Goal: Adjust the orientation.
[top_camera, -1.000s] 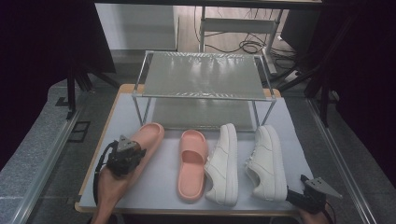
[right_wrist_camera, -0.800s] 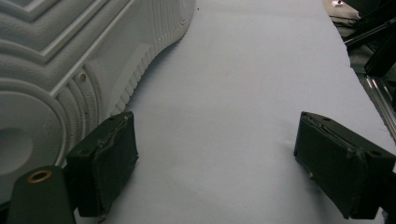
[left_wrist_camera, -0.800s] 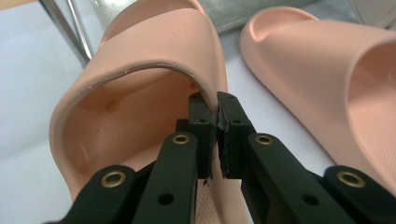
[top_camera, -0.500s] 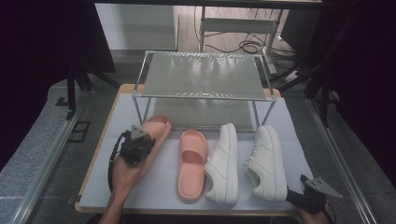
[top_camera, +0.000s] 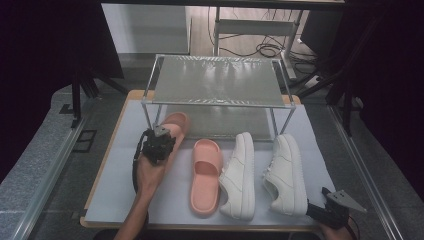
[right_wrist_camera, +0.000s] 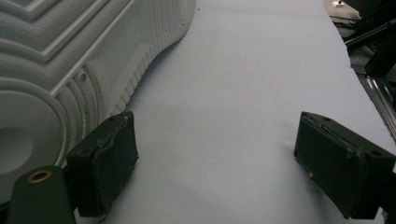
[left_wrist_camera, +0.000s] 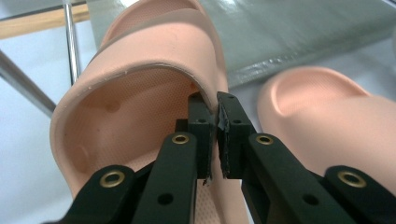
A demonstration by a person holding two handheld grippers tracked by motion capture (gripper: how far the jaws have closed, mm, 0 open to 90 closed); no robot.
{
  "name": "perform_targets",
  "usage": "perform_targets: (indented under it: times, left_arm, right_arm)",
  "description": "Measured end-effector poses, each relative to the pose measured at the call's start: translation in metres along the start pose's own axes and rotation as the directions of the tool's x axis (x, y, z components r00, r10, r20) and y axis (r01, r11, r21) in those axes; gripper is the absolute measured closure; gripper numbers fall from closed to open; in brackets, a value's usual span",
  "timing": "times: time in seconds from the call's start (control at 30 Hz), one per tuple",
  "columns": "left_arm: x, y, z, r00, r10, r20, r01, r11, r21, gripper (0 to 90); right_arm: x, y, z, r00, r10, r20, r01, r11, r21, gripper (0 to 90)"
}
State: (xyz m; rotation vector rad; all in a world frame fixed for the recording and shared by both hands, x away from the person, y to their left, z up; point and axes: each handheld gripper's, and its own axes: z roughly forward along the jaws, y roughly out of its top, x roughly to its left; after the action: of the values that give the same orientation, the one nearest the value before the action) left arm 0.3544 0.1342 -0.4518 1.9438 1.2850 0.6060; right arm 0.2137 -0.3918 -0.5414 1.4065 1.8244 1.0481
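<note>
Your left gripper [left_wrist_camera: 215, 135] clamps strap edge of pink slipper [left_wrist_camera: 140, 98], jaws near shut. Slipper's long axis points at rack [top_camera: 215, 80], toe at its lower shelf. Right gripper [right_wrist_camera: 215, 163] wide open, empty (idle by white sneaker [right_wrist_camera: 70, 51]).

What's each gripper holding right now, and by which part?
The left gripper pinches the pink rubber slide sandal by its strap edge. The right gripper is open, holding nothing.

On my table: one pink slipper [top_camera: 205, 175] lying flat beside two white sneakers [top_camera: 241, 175] [top_camera: 286, 174], on a pale mat [top_camera: 112, 185]; metal two-tier rack [top_camera: 217, 80] behind them; cables [top_camera: 260, 47] on floor beyond.
</note>
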Motion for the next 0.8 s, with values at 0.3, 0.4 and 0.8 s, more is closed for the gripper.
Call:
perform_targets:
  times: [0.3, 0.4, 0.8]
  left_arm:
    - [-0.005, 0.012, 0.020, 0.9983, -0.010, -0.058, 0.009, 0.9999, -0.008, 84.9]
    - [-0.005, 0.013, 0.033, 0.9960, -0.021, -0.087, 0.021, 0.9998, -0.006, 84.8]
    - [-0.008, 0.009, 0.057, 0.9936, -0.001, -0.113, 0.003, 0.9998, 0.017, 80.4]
  right_arm:
    - [0.000, 0.000, 0.000, 1.0000, 0.000, -0.001, 0.000, 1.000, 0.000, 12.7]
    - [0.000, 0.000, 0.000, 1.0000, -0.001, -0.001, 0.001, 1.000, -0.001, 12.7]
    - [0.000, 0.000, 0.000, 1.0000, 0.000, -0.004, 0.000, 1.000, -0.002, 12.8]
